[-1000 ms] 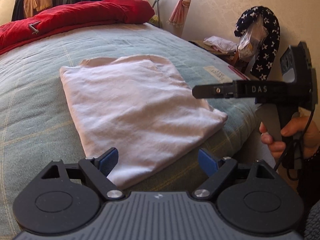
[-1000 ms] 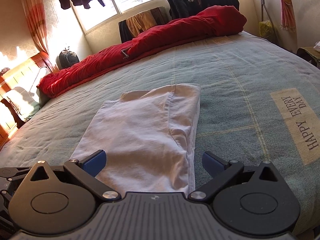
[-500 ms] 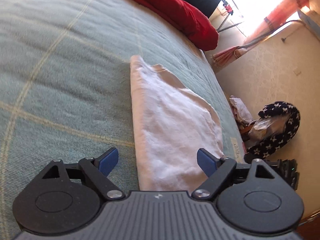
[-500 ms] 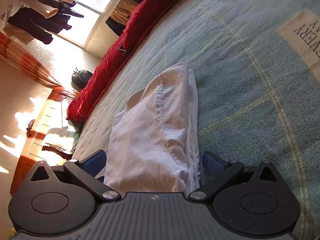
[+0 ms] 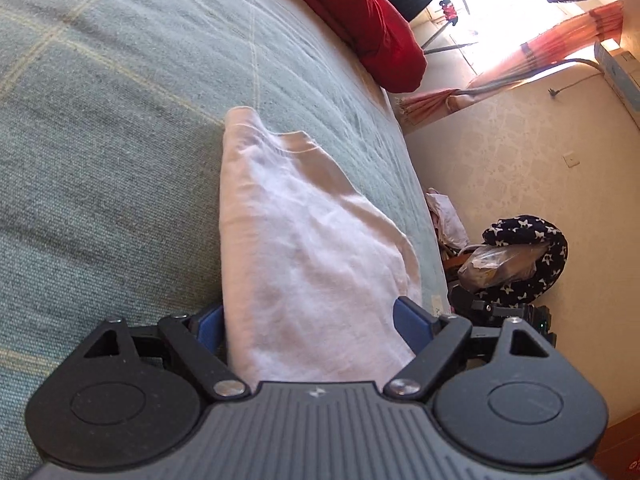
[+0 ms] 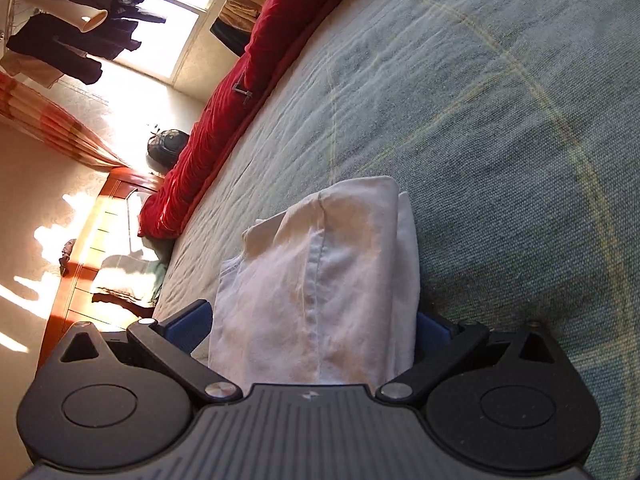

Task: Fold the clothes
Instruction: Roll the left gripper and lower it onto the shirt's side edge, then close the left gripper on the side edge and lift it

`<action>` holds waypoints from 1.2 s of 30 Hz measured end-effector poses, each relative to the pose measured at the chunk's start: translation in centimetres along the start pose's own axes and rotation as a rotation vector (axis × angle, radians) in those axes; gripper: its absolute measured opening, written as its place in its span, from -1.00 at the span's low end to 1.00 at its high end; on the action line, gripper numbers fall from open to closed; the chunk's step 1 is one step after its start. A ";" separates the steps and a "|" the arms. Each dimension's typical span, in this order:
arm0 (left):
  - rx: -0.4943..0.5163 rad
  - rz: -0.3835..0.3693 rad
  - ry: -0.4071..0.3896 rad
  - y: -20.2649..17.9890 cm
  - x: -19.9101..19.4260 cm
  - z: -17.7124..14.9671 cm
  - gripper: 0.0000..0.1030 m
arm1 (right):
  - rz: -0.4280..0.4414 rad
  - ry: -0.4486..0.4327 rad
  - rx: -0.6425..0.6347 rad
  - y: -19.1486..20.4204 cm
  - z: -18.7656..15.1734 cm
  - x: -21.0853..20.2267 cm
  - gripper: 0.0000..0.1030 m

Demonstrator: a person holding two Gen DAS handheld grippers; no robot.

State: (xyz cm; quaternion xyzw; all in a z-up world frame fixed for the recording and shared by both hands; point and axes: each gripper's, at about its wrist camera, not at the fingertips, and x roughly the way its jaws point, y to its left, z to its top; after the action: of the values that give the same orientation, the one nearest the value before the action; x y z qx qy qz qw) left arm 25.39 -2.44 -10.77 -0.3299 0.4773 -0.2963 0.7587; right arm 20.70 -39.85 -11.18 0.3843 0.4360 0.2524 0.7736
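A pale white folded shirt (image 5: 304, 240) lies on the grey-green bedspread (image 5: 120, 120). My left gripper (image 5: 308, 324) is open and turned on its side, and the shirt's near edge sits between its blue fingers (image 5: 208, 326). In the right wrist view the same shirt (image 6: 332, 264) shows a hem seam and a bunched far end. My right gripper (image 6: 312, 324) is also open and tilted, with the shirt's other near corner between its fingers (image 6: 188, 320). Neither pair of jaws presses on the cloth. Part of the right gripper (image 5: 504, 312) shows beyond the bed edge in the left wrist view.
A red duvet (image 5: 360, 20) (image 6: 248, 92) lies along the far side of the bed. Past the bed's edge stand a dark star-patterned cloth (image 5: 528, 240) over a bag and a wall. A wooden headboard (image 6: 92, 248) and hanging clothes (image 6: 72, 44) are at the left.
Both grippers have dropped low, rolled sideways and moved forward onto the shirt's near edge. The cloth now lies between each pair of fingers. The jaws have stayed equally wide.
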 end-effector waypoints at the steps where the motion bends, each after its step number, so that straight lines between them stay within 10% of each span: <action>1: -0.004 -0.003 0.013 0.0 -0.4 -0.5 0.58 | 0.003 0.010 -0.005 0.1 -0.3 -0.1 1.00; 29: 0.043 -0.024 0.060 0.4 0.1 -0.1 0.16 | 0.071 0.093 -0.066 -0.4 0.8 3.1 0.99; 36: 0.054 0.019 0.042 0.1 -0.4 -0.6 -0.02 | -0.003 0.057 -0.094 -0.7 0.1 2.6 0.59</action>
State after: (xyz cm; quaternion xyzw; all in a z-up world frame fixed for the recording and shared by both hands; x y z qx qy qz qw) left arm 24.69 -2.22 -10.84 -0.2987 0.4881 -0.3088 0.7597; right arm 22.13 -38.39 -12.95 0.3397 0.4463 0.2824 0.7783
